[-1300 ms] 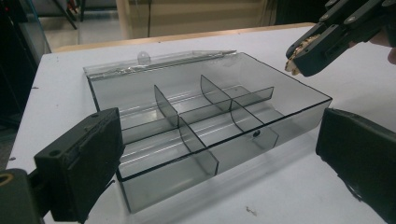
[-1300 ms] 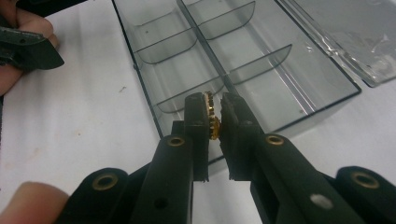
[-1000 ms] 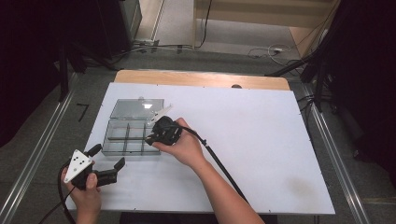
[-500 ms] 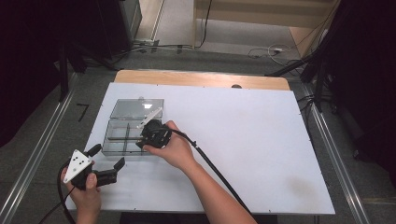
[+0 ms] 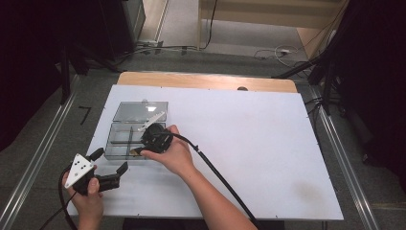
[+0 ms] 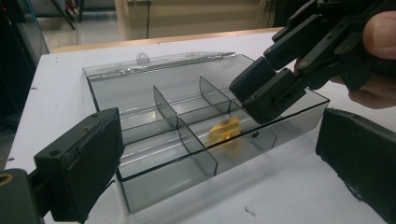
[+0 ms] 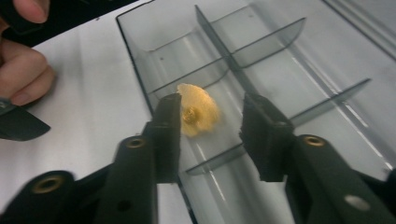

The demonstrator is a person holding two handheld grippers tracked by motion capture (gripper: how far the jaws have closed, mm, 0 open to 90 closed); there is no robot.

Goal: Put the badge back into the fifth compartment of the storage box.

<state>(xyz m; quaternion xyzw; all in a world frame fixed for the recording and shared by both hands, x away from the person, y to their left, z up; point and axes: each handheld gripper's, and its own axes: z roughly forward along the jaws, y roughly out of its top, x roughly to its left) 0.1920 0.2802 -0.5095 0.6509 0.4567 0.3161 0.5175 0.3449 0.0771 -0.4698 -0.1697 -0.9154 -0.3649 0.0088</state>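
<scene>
White worktop (image 5: 249, 143) spreads across the room, a smoky clear divided box (image 6: 140, 98) lying open near its left edge. Over the box the right gripper (image 7: 210, 116) hangs with jaws apart, a small golden piece (image 7: 198, 111) just beyond them in a near-side compartment — lying loose, not held. The left gripper (image 5: 109, 165) waits beside the box, jaws wide and empty. Closing askew could catch a divider and shove the light box — or flick the piece away.
</scene>
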